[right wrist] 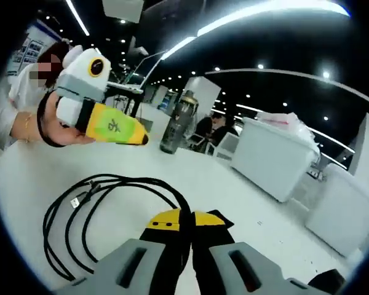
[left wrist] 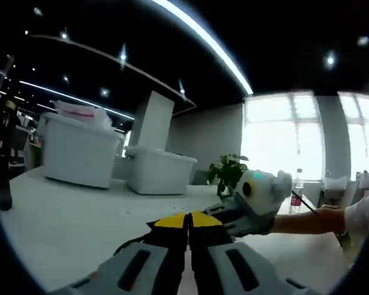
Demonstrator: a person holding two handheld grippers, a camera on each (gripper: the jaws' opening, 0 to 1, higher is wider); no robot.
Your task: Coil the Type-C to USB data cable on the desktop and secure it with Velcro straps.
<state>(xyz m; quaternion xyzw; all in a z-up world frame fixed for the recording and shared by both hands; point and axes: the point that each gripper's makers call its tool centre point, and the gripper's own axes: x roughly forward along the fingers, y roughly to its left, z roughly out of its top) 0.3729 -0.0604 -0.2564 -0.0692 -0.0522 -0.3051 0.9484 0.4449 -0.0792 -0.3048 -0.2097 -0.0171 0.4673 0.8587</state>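
Lying in loose loops on the white worktop (right wrist: 246, 203), the black cable (right wrist: 104, 203) sits just ahead and to the left of the right hand-held gripper (right wrist: 186, 216) in the right gripper view; its strands run under that gripper's yellow tips, w/ the jaws drawn together, though whether a strand is actually pinched there I cannot tell. Loops stretch roughly left-to-near, a connector end showing inside the coil (too small to tell Type-C from USB). Left hand-held gripper (right wrist: 135, 136) is held up off the worktop, well beyond the coil, jaws closed w/ nothing visible btwn them; in the left gripper view its tips (left wrist: 188, 220) are pressed together, and a short dark strand shows at lower left beside the jaws. So the right side is nearer the cable, and the left would need to come down and toward the coil. No Velcro strap identifiable. Around: a dark bottle (right wrist: 177, 123), white bins (left wrist: 80, 150), a small plant (left wrist: 229, 172), seated people far back. Nothing blocks the path to the coil.
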